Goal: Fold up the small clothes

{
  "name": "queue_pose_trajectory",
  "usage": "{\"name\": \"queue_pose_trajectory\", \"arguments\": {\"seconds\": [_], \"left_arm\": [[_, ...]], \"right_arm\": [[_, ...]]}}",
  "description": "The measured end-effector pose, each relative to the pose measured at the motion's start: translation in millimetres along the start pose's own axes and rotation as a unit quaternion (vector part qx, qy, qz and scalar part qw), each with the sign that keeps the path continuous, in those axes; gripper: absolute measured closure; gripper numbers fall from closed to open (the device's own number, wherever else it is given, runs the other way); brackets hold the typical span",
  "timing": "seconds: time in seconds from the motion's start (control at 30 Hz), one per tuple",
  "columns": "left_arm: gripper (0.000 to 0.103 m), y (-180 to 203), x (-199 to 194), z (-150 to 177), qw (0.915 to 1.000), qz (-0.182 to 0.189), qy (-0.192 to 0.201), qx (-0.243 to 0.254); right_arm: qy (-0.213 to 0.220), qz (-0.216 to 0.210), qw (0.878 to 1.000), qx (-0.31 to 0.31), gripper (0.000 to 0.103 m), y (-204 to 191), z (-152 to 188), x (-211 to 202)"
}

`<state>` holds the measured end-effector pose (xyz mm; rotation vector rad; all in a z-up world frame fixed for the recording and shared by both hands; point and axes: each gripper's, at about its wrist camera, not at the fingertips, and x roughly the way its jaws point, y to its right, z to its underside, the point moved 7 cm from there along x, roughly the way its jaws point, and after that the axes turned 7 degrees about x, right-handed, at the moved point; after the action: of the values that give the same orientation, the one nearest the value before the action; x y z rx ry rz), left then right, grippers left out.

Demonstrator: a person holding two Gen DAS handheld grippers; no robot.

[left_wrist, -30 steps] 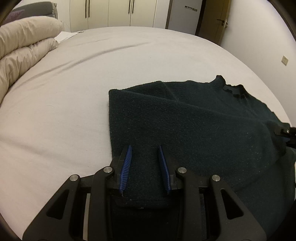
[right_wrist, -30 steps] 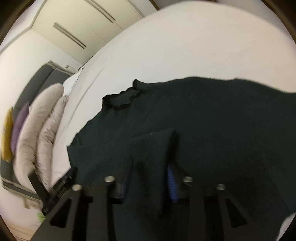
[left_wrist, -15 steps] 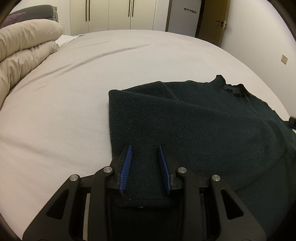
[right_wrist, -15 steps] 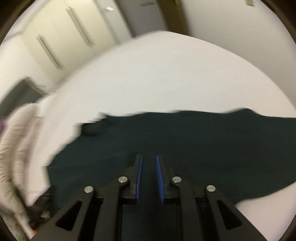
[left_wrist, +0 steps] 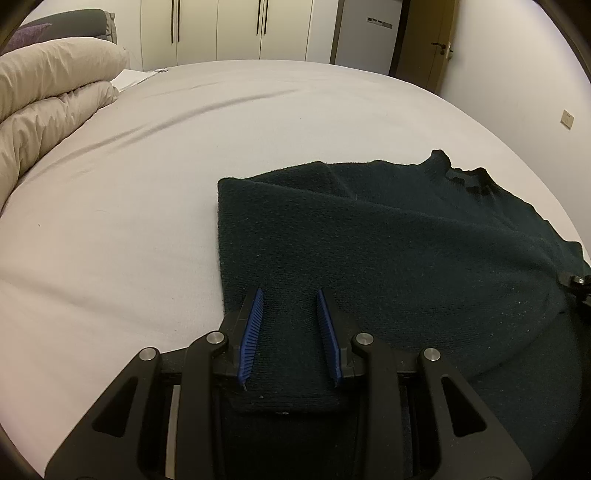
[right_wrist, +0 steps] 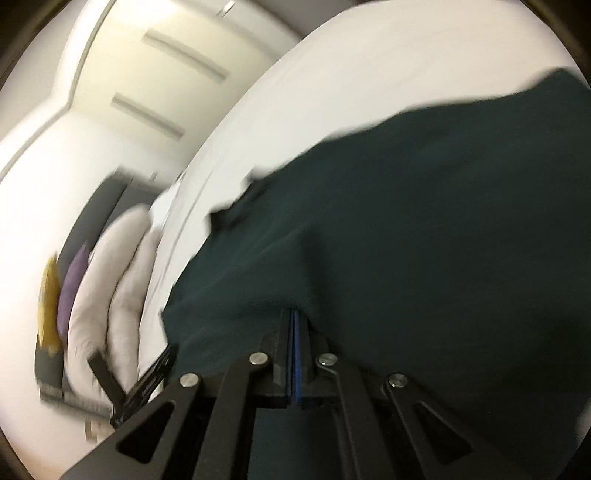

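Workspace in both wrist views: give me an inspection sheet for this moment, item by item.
Surface: bed, pale sheet, lightly creased.
Job's things: dark sweater spread flat on the bed, left side folded over.
Clutter: folded duvet at the bed's far left; purple and yellow cushions beyond it.
Grippers: left gripper jaws apart over the sweater's near edge; right gripper jaws together, apparently on sweater fabric; view blurred.
Cables: nothing seen.
Surroundings: wardrobe, door, wall switch.
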<state>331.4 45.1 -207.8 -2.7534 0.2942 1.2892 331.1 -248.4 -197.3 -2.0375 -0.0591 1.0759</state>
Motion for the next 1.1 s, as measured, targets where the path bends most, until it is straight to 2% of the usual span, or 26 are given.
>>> {"name": "queue_pose_trajectory", "arguments": {"seconds": [0.07,0.1,0.13,0.2,0.23,0.27,0.3,0.37,0.43,0.53,0.8,0.93,1.0,1.1], "left_arm": [[0.073,0.2,-0.1,-0.2,1.0,-0.001,0.0,0.001],[0.073,0.3,-0.2,-0.3,1.0,-0.001,0.001,0.001],[0.073,0.2,-0.3,-0.4,1.0,-0.002,0.0,0.002],[0.073,1.3,-0.4,-0.6,1.0,-0.005,0.0,0.004],[0.073,2.0,-0.5,-0.9,1.0,-0.006,0.003,0.004],[0.073,2.5,-0.6,-1.2,1.0,-0.007,0.005,0.004],[0.073,2.7,-0.8,-1.3,0.9999,-0.008,0.004,0.005],[0.073,4.1,-0.9,-1.3,0.9999,-0.014,0.003,0.009],[0.073,6.8,-0.6,-1.2,0.9996,-0.024,0.001,0.016],[0.073,10.6,-0.4,-1.5,0.999,-0.037,0.0,0.025],[0.073,12.9,-0.8,0.0,0.9986,-0.043,-0.009,0.029],[0.073,12.2,-1.2,0.1,0.9988,-0.039,-0.007,0.027],[0.073,11.8,-1.2,-0.3,0.9989,-0.038,-0.006,0.026],[0.073,10.6,-1.4,-1.1,0.9991,-0.036,-0.003,0.024]], "right_arm": [[0.039,0.01,0.998,0.039,0.095,29.1,-12.6,-42.3],[0.065,-0.005,0.996,0.061,0.08,44.4,-16.9,-73.5],[0.086,-0.016,0.993,0.076,0.058,56.2,-20.0,-96.6],[0.15,-0.019,0.98,0.132,0.036,100.6,-29.0,-159.3],[0.174,-0.017,0.972,0.158,0.033,121.6,-31.4,-182.4],[0.202,-0.015,0.958,0.205,0.033,158.7,-36.8,-214.5],[0.215,-0.017,0.949,0.231,0.033,178.3,-37.5,-229.6],[0.247,-0.006,0.92,0.304,0.033,237.1,-35.7,-268.2],[0.254,-0.002,0.908,0.332,0.033,265.3,-33.6,-282.9],[0.242,-0.028,0.906,0.347,0.036,285.1,-37.8,-283.9],[0.235,-0.034,0.902,0.361,0.036,284.0,-71.1,-265.2],[0.241,-0.056,0.889,0.384,0.035,288.9,-69.0,-270.1],[0.244,-0.088,0.879,0.4,0.036,291.1,-62.6,-276.4],[0.243,-0.108,0.873,0.409,0.037,290.4,-60.3,-278.5]]}}
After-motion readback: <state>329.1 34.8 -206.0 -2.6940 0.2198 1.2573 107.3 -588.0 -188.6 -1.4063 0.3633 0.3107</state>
